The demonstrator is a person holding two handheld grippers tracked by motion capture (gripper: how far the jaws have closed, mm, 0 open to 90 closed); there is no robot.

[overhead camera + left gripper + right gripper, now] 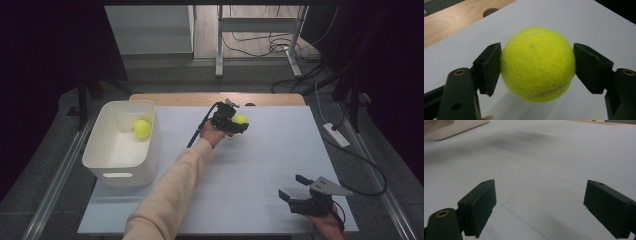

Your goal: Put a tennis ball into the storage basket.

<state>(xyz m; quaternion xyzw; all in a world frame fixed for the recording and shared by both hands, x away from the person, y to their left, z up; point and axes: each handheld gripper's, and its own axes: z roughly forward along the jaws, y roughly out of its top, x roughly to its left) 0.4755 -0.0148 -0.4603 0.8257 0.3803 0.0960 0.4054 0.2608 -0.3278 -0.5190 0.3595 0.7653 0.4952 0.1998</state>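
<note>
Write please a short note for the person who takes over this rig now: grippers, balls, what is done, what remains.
Left gripper: shut on a tennis ball, held above the white table.
Right gripper: open, nothing between its jaws, low near the table's front right.
White bin: at the table's left, one tennis ball inside.
Done: one ball binned, the other gripped.
Left, most likely: carry the held ball to the bin and release it.

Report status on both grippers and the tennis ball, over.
Left gripper shut on tennis ball, off the table. Right gripper open, holding nothing. Second tennis ball in white bin. No obstacle between held ball and bin.
</note>
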